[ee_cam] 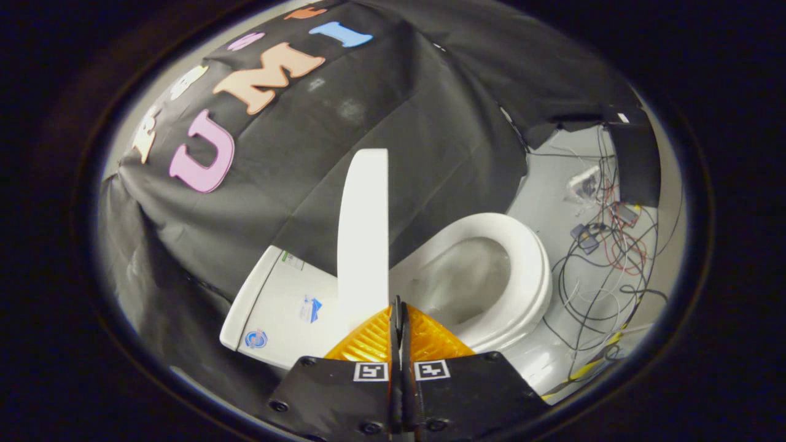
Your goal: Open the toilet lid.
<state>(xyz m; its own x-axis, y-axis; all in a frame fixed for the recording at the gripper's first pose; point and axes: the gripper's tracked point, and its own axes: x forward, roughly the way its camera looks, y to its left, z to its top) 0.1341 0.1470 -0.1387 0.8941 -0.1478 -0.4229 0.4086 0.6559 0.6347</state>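
Observation:
The white toilet's lid [363,233] stands raised, seen edge-on, just ahead of my fingers and rising beyond them toward the black cloth wall. To its right the seat ring [533,270] lies down around the open bowl [466,282]. The tank [276,307] sits to the lid's left. My gripper [398,305] is shut, its fingers pressed together with no gap and nothing between them. Their tips lie right at the lid's lower right edge; I cannot tell whether they touch it.
A tangle of cables and small electronic parts [605,258] lies on the pale floor [546,202] beyond the bowl's right side. The black cloth wall [399,123] hangs close behind the tank and lid.

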